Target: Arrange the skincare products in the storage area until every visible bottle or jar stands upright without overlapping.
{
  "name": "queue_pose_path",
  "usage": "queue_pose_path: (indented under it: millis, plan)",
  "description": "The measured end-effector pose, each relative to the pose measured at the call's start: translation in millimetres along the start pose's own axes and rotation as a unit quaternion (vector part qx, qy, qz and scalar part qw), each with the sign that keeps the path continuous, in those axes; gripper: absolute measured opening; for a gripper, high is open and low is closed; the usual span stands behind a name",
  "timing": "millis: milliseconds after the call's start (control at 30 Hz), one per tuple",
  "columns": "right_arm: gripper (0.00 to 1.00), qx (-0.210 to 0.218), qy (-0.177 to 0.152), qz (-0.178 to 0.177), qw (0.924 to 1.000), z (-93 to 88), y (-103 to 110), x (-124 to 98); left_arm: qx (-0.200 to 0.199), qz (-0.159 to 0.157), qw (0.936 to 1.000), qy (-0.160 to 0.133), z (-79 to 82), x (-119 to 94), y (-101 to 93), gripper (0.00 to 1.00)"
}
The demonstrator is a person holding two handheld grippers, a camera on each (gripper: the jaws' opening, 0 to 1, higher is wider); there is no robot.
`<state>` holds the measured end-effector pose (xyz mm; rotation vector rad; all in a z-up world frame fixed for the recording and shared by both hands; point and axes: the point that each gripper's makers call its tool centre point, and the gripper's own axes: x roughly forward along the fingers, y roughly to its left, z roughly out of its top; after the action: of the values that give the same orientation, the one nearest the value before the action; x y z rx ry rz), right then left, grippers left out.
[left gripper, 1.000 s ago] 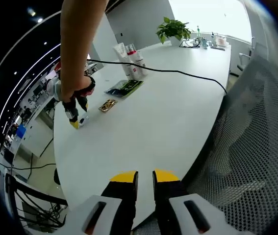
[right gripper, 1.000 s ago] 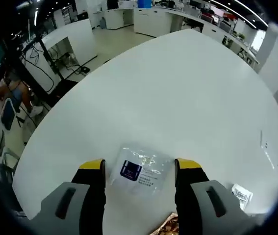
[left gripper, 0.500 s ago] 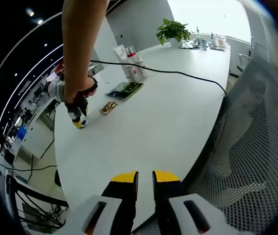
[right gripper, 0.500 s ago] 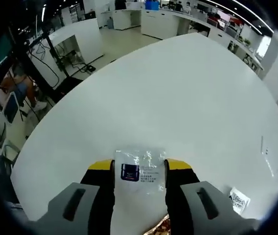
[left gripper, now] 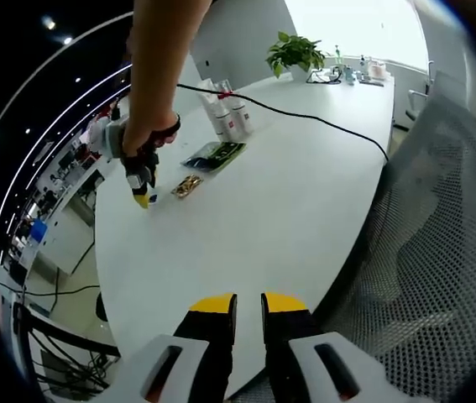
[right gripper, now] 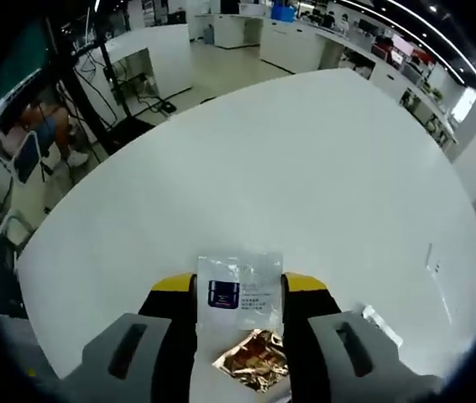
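Your right gripper (right gripper: 238, 290) pinched the clear sample sachet (right gripper: 239, 290) above the white table (right gripper: 305, 168); your left gripper (left gripper: 248, 304), pressed together, idled far from the upright tubes (left gripper: 225, 109).

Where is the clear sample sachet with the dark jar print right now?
In the right gripper view, the clear sachet sits low and central, clamped between the right gripper jaws above the white table, with a gold foil packet just below it.

The left gripper view looks from the near edge along the white bench (left gripper: 288, 193) toward a far plant (left gripper: 296, 50). The right gripper view hangs close above the bench (right gripper: 305, 168) (both show its gold sachet (right gripper: 254, 359)).
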<state>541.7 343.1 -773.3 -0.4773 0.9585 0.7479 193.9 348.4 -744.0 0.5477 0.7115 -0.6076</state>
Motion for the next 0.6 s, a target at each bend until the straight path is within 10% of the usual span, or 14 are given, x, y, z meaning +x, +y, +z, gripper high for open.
queue_pose_path:
  millis: [600]
  plan:
    - [0.37,0.005,-0.076,0.053,0.9957,-38.8,67.3,-85.0,0.003,-0.004,0.9999,0.015,-4.7,1.4,-1.7,0.14]
